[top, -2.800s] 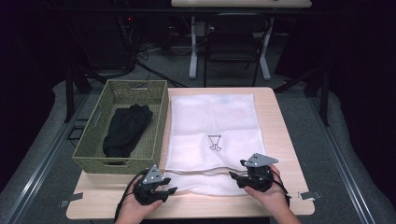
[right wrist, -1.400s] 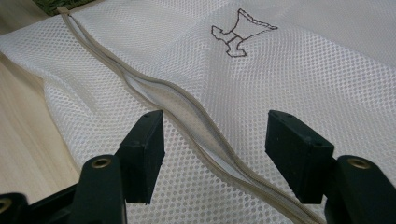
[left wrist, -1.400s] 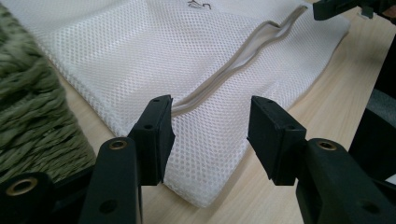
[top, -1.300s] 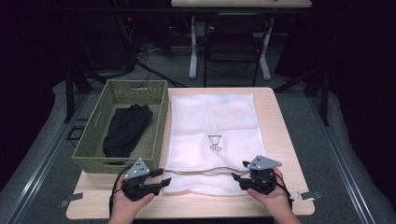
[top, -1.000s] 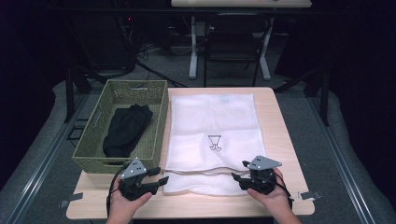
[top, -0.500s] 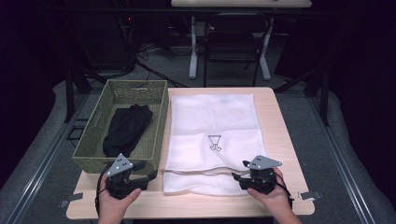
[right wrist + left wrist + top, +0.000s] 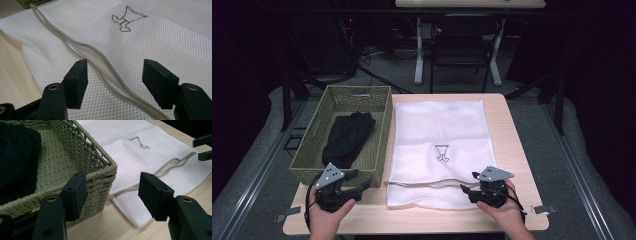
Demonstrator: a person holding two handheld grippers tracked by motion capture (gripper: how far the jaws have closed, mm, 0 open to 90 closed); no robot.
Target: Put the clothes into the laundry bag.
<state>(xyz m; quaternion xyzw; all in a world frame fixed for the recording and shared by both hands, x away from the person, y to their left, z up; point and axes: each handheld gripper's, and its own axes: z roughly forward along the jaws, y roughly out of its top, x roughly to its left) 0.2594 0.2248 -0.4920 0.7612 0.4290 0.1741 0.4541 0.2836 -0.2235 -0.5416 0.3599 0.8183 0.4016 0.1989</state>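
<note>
A white mesh laundry bag [image 7: 439, 135] lies flat on the table, with a small embroidered logo [image 7: 126, 18] at its middle. Its zipper seam [image 7: 95, 57] runs across the near end and gapes slightly. My right gripper [image 7: 468, 183] rests at the bag's near right corner, open, and the seam passes between its jaws [image 7: 115, 80]. My left gripper [image 7: 361, 179] is open and holds nothing. It sits on bare table just left of the bag, in front of the near right corner of the green wicker basket [image 7: 100, 162]. A black garment [image 7: 347, 137] lies inside the basket.
The basket [image 7: 309, 140] fills the table's left side, and its wall touches the bag's left edge. Bare wood [image 7: 522, 150] shows right of the bag and along the front edge. Chair and desk legs stand on the floor beyond the table.
My left gripper has slid left, from the bag's near left corner to the table in front of the basket's corner. The right gripper has stayed put.
</note>
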